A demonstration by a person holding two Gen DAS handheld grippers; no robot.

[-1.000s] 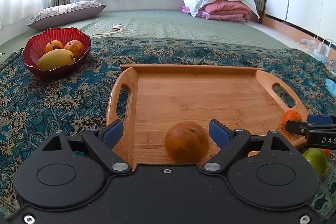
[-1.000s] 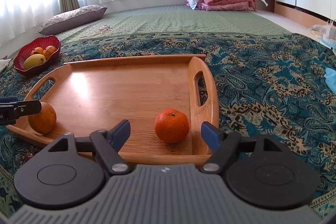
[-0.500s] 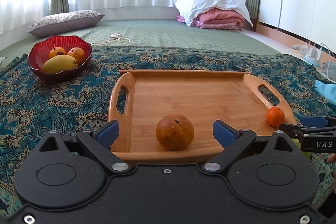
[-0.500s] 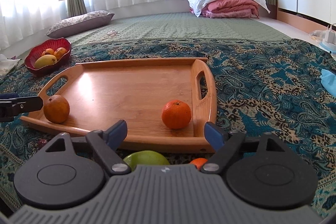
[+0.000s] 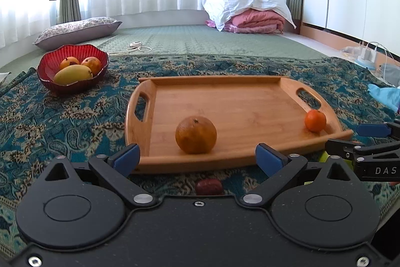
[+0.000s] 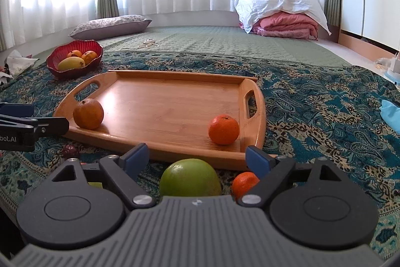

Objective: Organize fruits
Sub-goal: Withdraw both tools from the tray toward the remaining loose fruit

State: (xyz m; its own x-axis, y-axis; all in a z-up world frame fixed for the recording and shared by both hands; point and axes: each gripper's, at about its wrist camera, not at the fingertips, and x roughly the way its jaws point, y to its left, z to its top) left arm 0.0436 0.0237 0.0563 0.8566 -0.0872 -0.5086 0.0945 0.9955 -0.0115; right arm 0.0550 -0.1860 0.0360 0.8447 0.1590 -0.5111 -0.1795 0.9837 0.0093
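Currently, step in hand: both grippers hang empty just short of the near rim of the rectangular bamboo tray with cut-out handles (image 5: 250,101); the likely next move is picking up the loose fruit on the teal paisley rug (image 6: 312,101).
Left gripper (image 5: 197,157): its blue-padded jaws have just been spreading wider and stand wide apart with nothing between them; the dull brownish-orange round fruit (image 5: 196,134) sits on the tray beyond the tips, untouched.
Right gripper (image 6: 197,154): its jaws too have just been widening and pinch nothing; the bright orange mandarin (image 6: 223,129) rests in the tray's near right corner.
Fruit still off the tray: a large green round fruit (image 6: 190,178) lies just under the right gripper, a small orange mandarin (image 6: 243,183) just beside it, and a small dark red fruit (image 5: 208,187) lies below the left gripper.
Doing it well: each gripper should probably dip lower, centre the fruit between the pads, and close gently, since round fruit may roll.
Placement: set new fruit in the tray's bare middle, apart from the two already there.
Red scalloped bowl (image 5: 47,81): holds a yellow mango and two orange fruits, well apart from the tray.
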